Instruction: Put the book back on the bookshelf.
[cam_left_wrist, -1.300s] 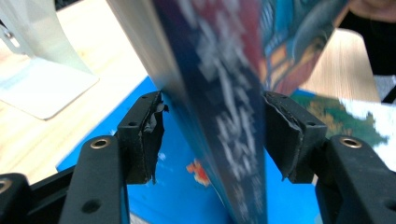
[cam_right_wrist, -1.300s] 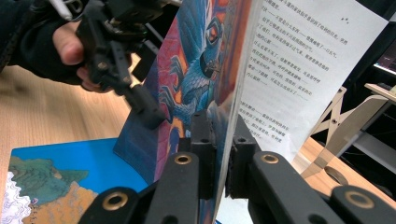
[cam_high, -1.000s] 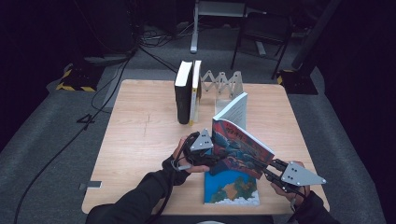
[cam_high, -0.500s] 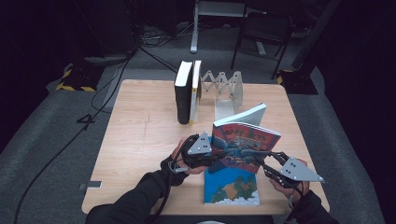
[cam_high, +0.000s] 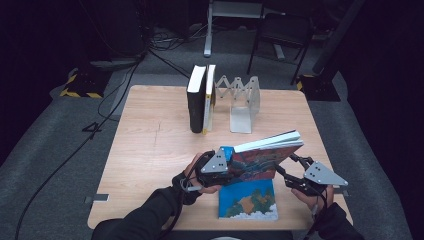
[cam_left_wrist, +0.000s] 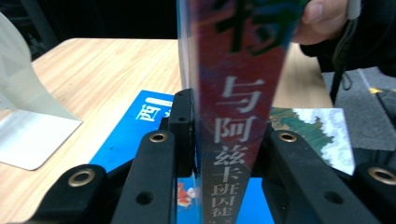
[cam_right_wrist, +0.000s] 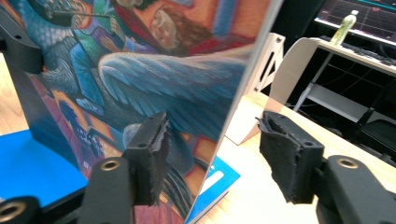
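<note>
The wooden table (cam_high: 150, 150) is spread across the high view, and near its front edge a colourful illustrated book (cam_high: 260, 162) is held up on edge above a blue book (cam_high: 248, 201) that lies flat on the wood. The raised book is tilted, its page block (cam_high: 270, 141) turned upward and its painted cover faced toward the person. Toward the back of the table, two upright books (cam_high: 201, 100) are stood side by side just beside a white folding bookend rack (cam_high: 241, 102).

The book's spine end is clamped by the left gripper (cam_high: 220, 167): in the left gripper view the spine (cam_left_wrist: 236, 116) is seen pinched between the two black jaws, which have just been closing, pads pressed on both sides. At the other end, the right gripper (cam_high: 292, 172) is placed around the book's fore edge; in the right gripper view the cover (cam_right_wrist: 154, 74) is brushed by one pad (cam_right_wrist: 154, 158), while the other pad (cam_right_wrist: 285, 158) is kept well apart from it. Those jaws have just been opening, with the book's edge between them and no squeeze applied.
</note>
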